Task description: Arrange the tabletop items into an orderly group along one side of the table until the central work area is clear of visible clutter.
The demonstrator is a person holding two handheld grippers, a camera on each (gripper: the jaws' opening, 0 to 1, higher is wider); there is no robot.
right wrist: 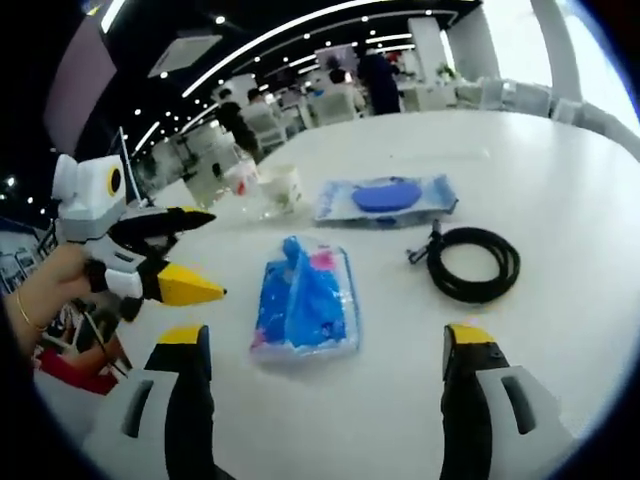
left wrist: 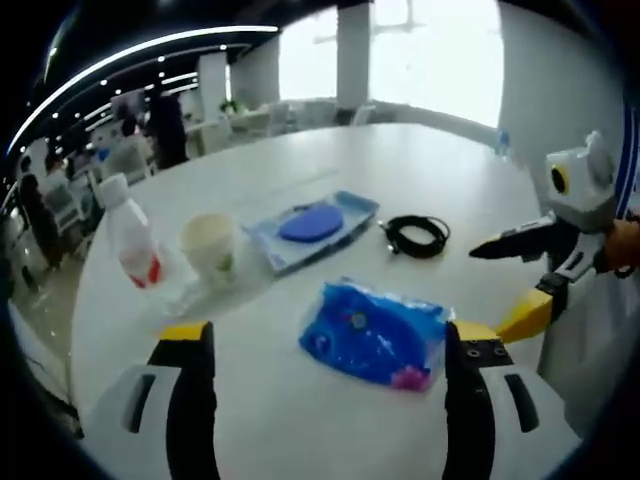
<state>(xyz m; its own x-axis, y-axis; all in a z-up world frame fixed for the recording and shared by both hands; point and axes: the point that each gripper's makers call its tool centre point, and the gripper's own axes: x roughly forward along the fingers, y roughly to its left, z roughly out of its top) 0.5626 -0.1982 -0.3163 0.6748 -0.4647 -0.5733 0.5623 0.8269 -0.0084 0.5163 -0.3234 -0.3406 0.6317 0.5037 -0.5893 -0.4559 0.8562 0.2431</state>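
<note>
The left gripper [left wrist: 330, 350] hangs low over the white table [left wrist: 420, 160] with its fingers [left wrist: 190, 385] spread wide and nothing between them. Just ahead of them lies a blue plastic packet [left wrist: 372, 335], flat on the table, nearer the right finger than the left. Beyond it sits a pale blue wipes pack with a round dark-blue lid [left wrist: 312, 226], and to its right a coil of black cable [left wrist: 417, 236]. Left of the wipes pack stands a cream paper cup [left wrist: 210, 246], and further left a clear bottle with a white cap and red label [left wrist: 130, 245], both upright. The right gripper [left wrist: 520, 280] comes in from the right edge of this view, its fingers parted and holding nothing.

The right gripper [right wrist: 330, 350] also hovers with its fingers [right wrist: 470, 385] wide apart and empty. The blue packet [right wrist: 305, 298] lies between and just beyond them. The black cable [right wrist: 472, 262] rests to the right, apart from the packet, and the wipes pack [right wrist: 385, 198] lies further out. The cup [right wrist: 279, 186] stands beyond that, near the table's far side. The left gripper [right wrist: 205, 255] shows at the left, held in a hand [right wrist: 45, 290], fingers parted around nothing.

People stand among chairs in the background.
</note>
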